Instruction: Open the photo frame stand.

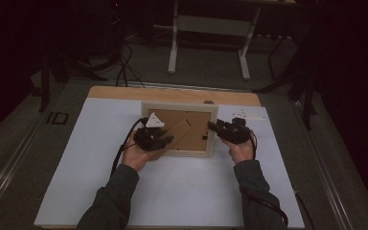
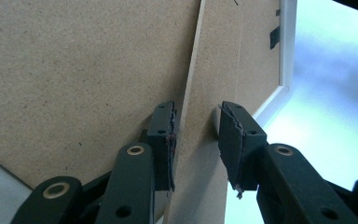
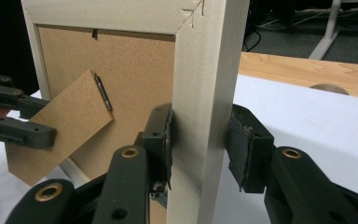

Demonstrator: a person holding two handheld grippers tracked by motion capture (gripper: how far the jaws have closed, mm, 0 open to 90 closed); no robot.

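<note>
A pale wooden picture frame (image 1: pixel 179 108) lies back-up on the white board, its brown backing facing me. Its hinged brown stand (image 1: pixel 179 132) is swung out across the backing. My left gripper (image 1: pixel 170 140) reaches in from the frame's near-left corner. In the left gripper view, my left gripper (image 2: pixel 196 116) is open and straddles the stand's thin edge (image 2: pixel 192 65); one pad touches it and the other is apart. My right gripper (image 1: pixel 212 125) is at the frame's right side. In the right gripper view, my right gripper (image 3: pixel 200 116) is shut on the frame's side rail (image 3: pixel 205 70), and the stand (image 3: pixel 60 130) sits between the left gripper's (image 3: pixel 51 119) jaws.
The white board (image 1: pixel 172 191) covers most of the table, with a strip of bare wood (image 1: pixel 124 92) along its far edge. Beyond the table are a white desk leg (image 1: pixel 172 48), dark cables on the floor and dim surroundings.
</note>
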